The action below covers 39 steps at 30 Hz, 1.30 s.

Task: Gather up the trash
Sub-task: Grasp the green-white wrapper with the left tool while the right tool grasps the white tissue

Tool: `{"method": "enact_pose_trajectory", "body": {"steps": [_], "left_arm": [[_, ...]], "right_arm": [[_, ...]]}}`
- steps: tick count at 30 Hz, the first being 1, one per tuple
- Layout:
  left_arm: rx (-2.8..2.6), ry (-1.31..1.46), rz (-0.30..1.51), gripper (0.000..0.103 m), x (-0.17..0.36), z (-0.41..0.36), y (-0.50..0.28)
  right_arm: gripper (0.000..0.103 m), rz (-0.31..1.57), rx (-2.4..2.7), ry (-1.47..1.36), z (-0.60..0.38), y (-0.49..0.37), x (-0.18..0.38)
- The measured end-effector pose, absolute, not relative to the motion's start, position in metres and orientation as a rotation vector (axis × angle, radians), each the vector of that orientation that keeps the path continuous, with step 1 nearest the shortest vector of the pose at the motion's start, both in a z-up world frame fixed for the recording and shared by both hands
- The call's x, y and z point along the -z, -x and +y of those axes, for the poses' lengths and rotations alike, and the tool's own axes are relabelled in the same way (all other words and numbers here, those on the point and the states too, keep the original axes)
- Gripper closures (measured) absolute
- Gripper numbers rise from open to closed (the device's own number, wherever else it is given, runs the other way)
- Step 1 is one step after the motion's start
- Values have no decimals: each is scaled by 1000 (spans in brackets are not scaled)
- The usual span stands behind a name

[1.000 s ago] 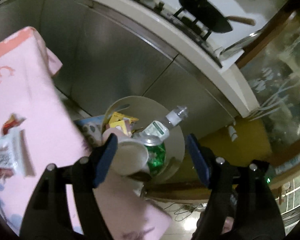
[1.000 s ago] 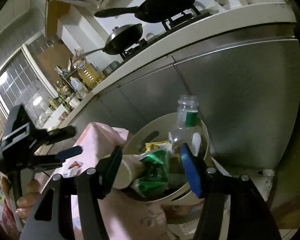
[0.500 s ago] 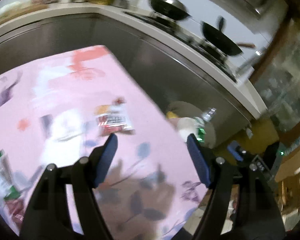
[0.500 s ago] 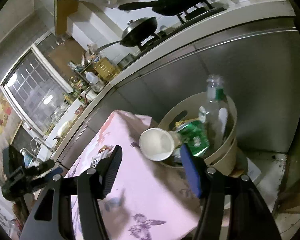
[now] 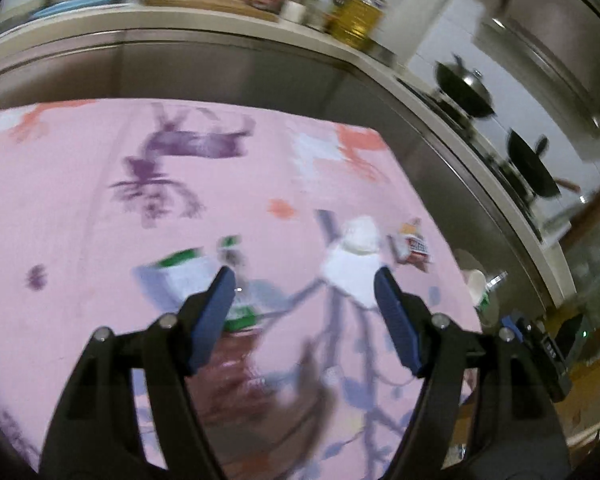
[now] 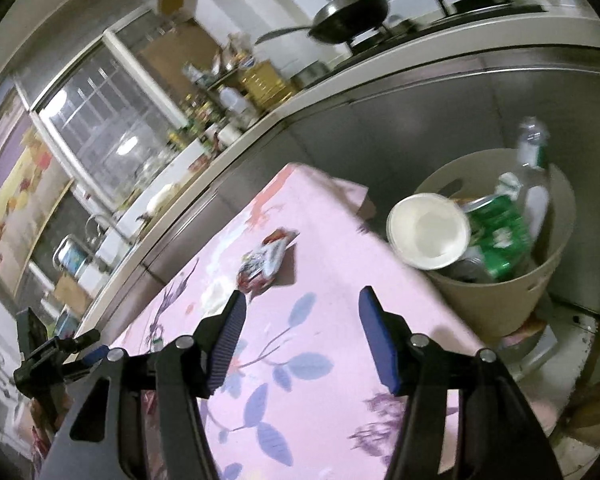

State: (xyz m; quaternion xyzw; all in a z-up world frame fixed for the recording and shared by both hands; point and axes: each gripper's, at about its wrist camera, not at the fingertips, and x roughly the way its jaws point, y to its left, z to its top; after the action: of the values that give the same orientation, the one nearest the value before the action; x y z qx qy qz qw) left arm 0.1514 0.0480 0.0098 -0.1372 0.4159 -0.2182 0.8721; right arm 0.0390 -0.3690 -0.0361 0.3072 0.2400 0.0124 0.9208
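My left gripper (image 5: 304, 292) is open and empty above the pink flowered tablecloth (image 5: 100, 208). Under it lie a white-and-green packet (image 5: 188, 280), a crumpled white tissue (image 5: 356, 264) and a red-and-white snack wrapper (image 5: 414, 246). My right gripper (image 6: 300, 320) is open and empty over the table's near end. The snack wrapper (image 6: 264, 264) lies just beyond it. The beige trash bin (image 6: 540, 284) stands past the table's right edge, holding a paper cup (image 6: 428, 232), a green can (image 6: 500, 236) and a clear bottle (image 6: 536, 184).
A steel-fronted kitchen counter (image 6: 420, 112) with pans on a stove (image 6: 352, 20) runs behind the table and bin. The bin also shows at the table's far right edge in the left wrist view (image 5: 480, 284). The left gripper shows at lower left of the right view (image 6: 52, 356).
Both grippers have pulled back from the bin and swung over the table. The left view now faces the tablecloth with its trash; the cup stays in the bin.
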Motion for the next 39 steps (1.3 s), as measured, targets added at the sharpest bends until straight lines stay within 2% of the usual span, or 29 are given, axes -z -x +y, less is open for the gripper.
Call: {"method": "enact_pose_trajectory", "body": {"steps": [6, 17, 21, 22, 23, 24, 28, 30, 31, 32, 39], "left_arm": [[366, 358, 887, 34, 6, 106, -144], [451, 434, 1054, 35, 64, 93, -181], [530, 507, 1115, 54, 84, 84, -202], [533, 508, 1122, 64, 87, 81, -205], [538, 508, 1123, 69, 89, 80, -208], [549, 511, 1131, 81, 91, 78, -211], [575, 527, 1109, 92, 86, 77, -215], [583, 520, 1081, 93, 75, 77, -214], [588, 517, 1065, 93, 68, 77, -212], [593, 520, 1052, 94, 62, 77, -212], [668, 482, 961, 94, 9, 58, -198]], "right_arm": [[56, 568, -107, -593, -330, -59, 43], [58, 706, -219, -477, -262, -115, 55], [58, 750, -227, -478, -250, -148, 62], [58, 764, -224, -484, -248, -160, 65], [58, 773, -222, -490, -247, -166, 67], [58, 784, -218, -500, -247, -175, 70], [59, 795, -221, -509, -238, -198, 79], [78, 815, -257, -469, -227, -207, 81], [96, 836, -274, -442, -217, -211, 84], [102, 842, -280, -434, -212, -212, 84], [103, 703, -371, -398, -208, -174, 38]]}}
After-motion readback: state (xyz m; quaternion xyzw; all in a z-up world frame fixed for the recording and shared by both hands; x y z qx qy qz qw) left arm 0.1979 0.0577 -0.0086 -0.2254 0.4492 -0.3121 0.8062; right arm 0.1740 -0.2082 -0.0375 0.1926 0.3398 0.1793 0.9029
